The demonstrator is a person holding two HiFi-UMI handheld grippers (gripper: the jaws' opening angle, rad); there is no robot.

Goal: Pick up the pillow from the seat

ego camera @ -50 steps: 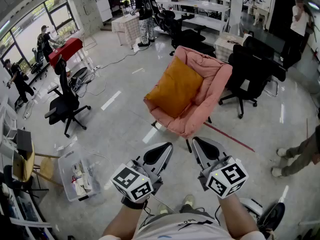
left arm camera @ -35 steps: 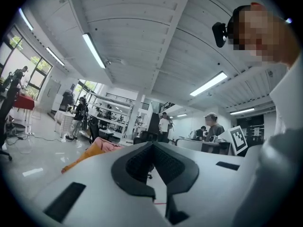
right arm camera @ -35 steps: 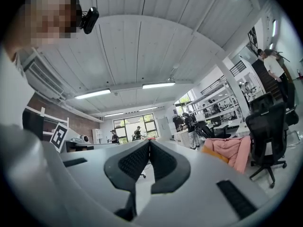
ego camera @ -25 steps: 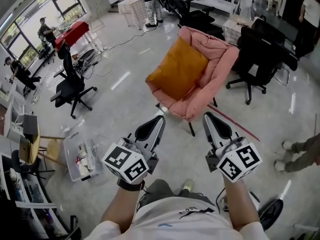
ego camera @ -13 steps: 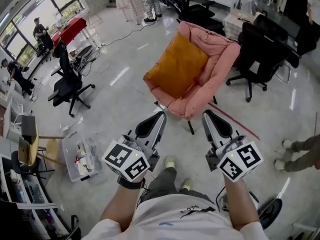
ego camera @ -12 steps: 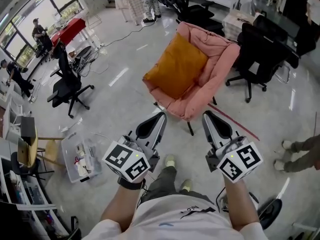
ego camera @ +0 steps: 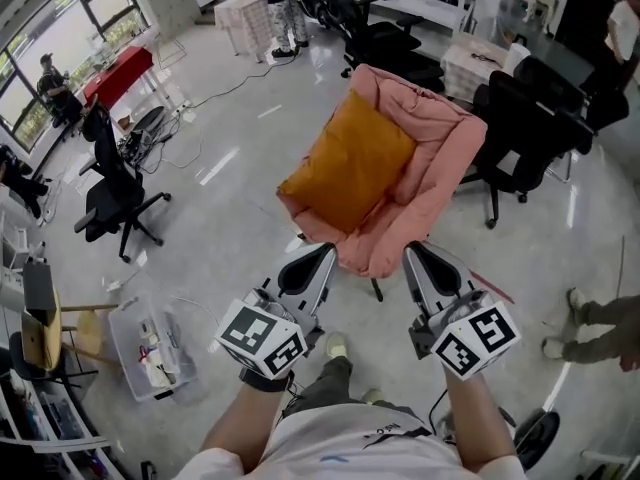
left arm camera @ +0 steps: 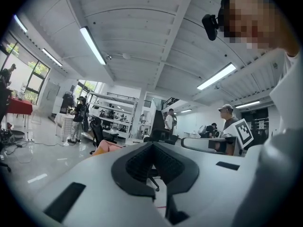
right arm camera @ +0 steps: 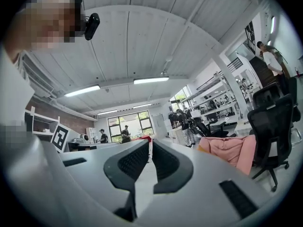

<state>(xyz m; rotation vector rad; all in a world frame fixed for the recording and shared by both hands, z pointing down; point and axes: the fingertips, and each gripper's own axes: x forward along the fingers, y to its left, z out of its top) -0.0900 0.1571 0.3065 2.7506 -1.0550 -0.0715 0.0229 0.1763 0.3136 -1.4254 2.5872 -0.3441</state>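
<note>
Since the orange pillow (ego camera: pixel 348 173) is a plump, cloth-covered square, it'll prob be light & soft, w/ no stiff edge. It should squash under the pads rather than slip, and nothing about it looks fragile. It leans in the pink padded chair (ego camera: pixel 440 158), lower edge on the seat, back against the backrest, w/ nothing lying on top of it. Best hold, imo: pinch a corner or the near edge, where the fabric bunches thin enough for two jaws; a grab at the fat middle would likely just dent it & slide off. One gripper per side would keep it from flopping. Both are well short of it now: the left gripper (ego camera: pixel 322 254) and right gripper (ego camera: pixel 413 254) hang side by side just below the chair's front edge, each w/ jaws pressed together & nothing between them, so they'd need to spread before contact. The chair is cushy & stands on thin dark legs, so a hard push might rock it. The floor (ego camera: pixel 220 228) is glossy pale grey, reflective, w/ a red tape line (ego camera: pixel 497 292) near the chair's legs. Room = big open workshop/office: black office chairs (ego camera: pixel 110 183) on both sides, a clear plastic bin (ego camera: pixel 150 343) of bits on the floor at left, a red table (ego camera: pixel 115 73) by the windows (ego camera: pixel 65 28), white counters (ego camera: pixel 420 3) at the back, and several people (ego camera: pixel 285 13) standing well apart from the pink chair.
</note>
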